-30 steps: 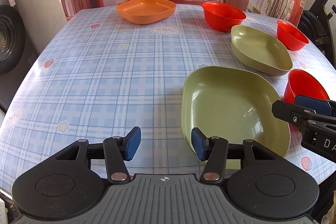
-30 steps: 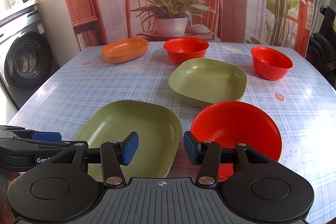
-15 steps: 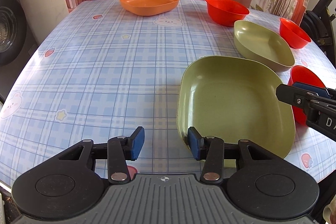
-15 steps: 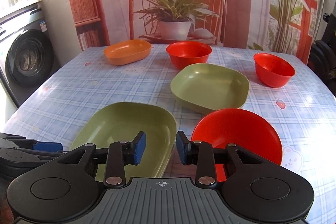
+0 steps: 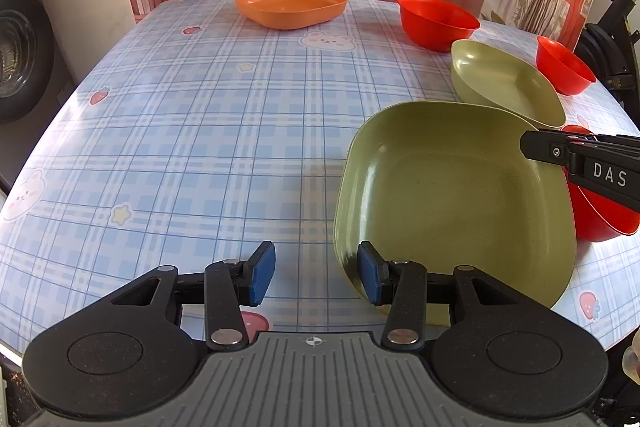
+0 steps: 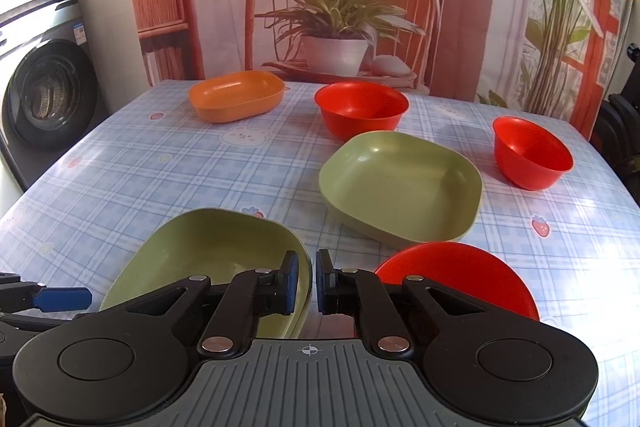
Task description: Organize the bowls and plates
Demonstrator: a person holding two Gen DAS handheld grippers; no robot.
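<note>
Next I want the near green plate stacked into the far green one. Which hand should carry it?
Right. The right gripper has just been closing its jaws on the near green plate; the far green plate lies straight ahead. The left gripper is open, astride another edge.

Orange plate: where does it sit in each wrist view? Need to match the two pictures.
Left wrist: orange plate at top centre, on the far side of the table.
Right wrist: orange plate upper left of centre, left of a red bowl.
Shared landmark: that red bowl sits just right of the plate in both views, in front of the potted plant backdrop.
</note>
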